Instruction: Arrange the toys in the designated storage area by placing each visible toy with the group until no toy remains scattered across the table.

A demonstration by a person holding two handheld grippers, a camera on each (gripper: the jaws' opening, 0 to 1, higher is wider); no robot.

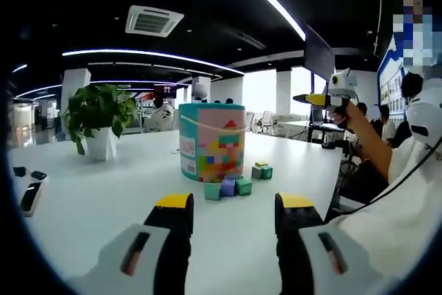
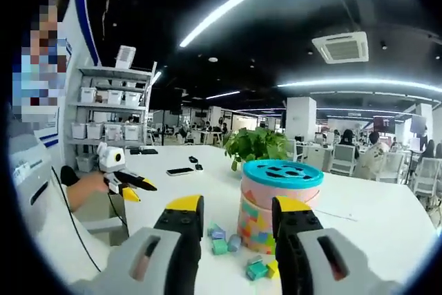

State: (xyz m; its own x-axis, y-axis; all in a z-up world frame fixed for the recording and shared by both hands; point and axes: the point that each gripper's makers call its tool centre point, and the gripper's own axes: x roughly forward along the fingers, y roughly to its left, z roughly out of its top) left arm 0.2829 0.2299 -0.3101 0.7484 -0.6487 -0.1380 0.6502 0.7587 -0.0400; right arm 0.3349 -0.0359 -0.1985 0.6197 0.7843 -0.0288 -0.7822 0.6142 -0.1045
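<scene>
A round toy tub (image 1: 211,141) printed with coloured blocks stands upright on the white table (image 1: 103,198); its teal lid (image 2: 283,173) has shaped holes. Small green, lilac and yellow blocks (image 1: 228,186) lie loose at its base, with two more (image 1: 262,169) to the right of it. From the other side the blocks (image 2: 222,240) lie scattered before the tub (image 2: 257,222). My left gripper (image 1: 235,205) is open above the table, short of the blocks. My right gripper (image 2: 238,206) is open too, raised in front of the tub. Each gripper (image 1: 330,94) (image 2: 123,179) is held up in a hand.
A potted plant (image 1: 100,119) stands at the back of the table. Phones and small dark devices (image 1: 29,197) lie near the left edge, also seen as phones (image 2: 179,170) by the plant (image 2: 255,144). A person's sleeve (image 1: 414,170) is close on the right. Shelves (image 2: 114,112) stand behind.
</scene>
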